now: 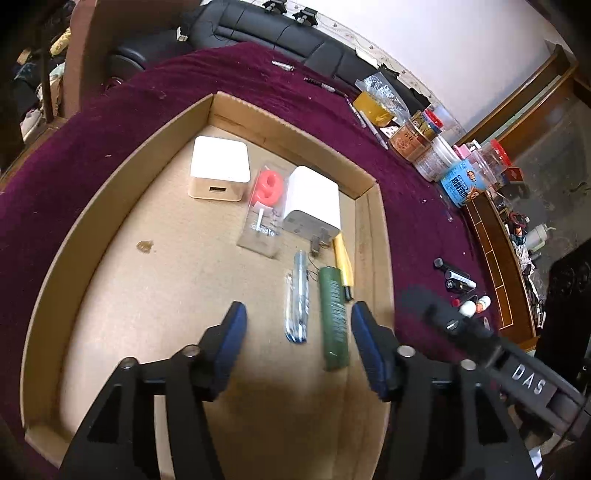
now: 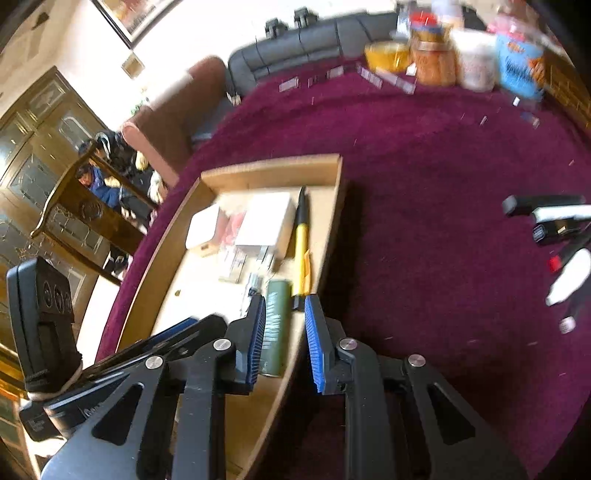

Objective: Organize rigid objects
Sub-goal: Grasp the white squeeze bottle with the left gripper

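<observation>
A shallow cardboard tray (image 1: 92, 236) lies on a maroon cloth. In it are two white adapters (image 1: 218, 166) (image 1: 313, 201), a pink "9" candle pack (image 1: 266, 206), a clear-wrapped pen (image 1: 298, 295), a dark green cylinder (image 1: 334, 317) and a yellow pen (image 1: 343, 262). My left gripper (image 1: 298, 314) is open above the wrapped pen and the cylinder. My right gripper (image 2: 284, 314) is open over the tray's right wall (image 2: 325, 236), its fingers either side of the green cylinder (image 2: 275, 325), not closed on it. The yellow pen (image 2: 301, 243) lies beside it.
Loose markers and small bottles (image 1: 460, 282) lie on the cloth right of the tray, also in the right wrist view (image 2: 554, 229). Jars and containers (image 1: 436, 147) stand along the far edge. A black sofa (image 1: 266, 33) and wooden furniture (image 2: 55, 177) surround the table.
</observation>
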`<move>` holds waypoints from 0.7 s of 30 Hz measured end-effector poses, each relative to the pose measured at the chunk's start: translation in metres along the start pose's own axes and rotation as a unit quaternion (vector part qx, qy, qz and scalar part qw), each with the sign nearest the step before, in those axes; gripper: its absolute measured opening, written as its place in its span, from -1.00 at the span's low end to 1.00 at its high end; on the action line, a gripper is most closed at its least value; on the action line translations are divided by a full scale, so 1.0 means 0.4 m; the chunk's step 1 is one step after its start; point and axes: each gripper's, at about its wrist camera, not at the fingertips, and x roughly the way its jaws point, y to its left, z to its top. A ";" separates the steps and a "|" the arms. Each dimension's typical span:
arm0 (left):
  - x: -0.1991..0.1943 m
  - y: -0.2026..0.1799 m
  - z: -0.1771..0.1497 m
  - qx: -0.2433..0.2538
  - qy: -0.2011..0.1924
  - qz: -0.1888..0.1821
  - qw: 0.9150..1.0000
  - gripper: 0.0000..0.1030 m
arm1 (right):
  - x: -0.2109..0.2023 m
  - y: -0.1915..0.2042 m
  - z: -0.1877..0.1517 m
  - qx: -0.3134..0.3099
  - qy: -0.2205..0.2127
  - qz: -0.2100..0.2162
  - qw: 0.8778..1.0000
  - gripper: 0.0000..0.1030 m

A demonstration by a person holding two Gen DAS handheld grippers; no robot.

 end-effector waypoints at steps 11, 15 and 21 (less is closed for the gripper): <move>-0.145 -0.204 -0.083 0.069 -0.104 0.019 0.992 0.73 | -0.310 -0.233 -0.023 -0.047 -0.183 -0.166 0.968 0.73; -0.091 -0.266 -0.150 0.088 -0.056 -0.051 0.993 0.73 | -0.325 -0.445 -0.010 0.064 -0.119 -0.166 0.977 0.57; -0.002 -0.329 -0.234 0.128 0.007 -0.034 0.991 0.72 | -0.278 -0.532 0.011 0.111 -0.091 -0.126 0.982 0.42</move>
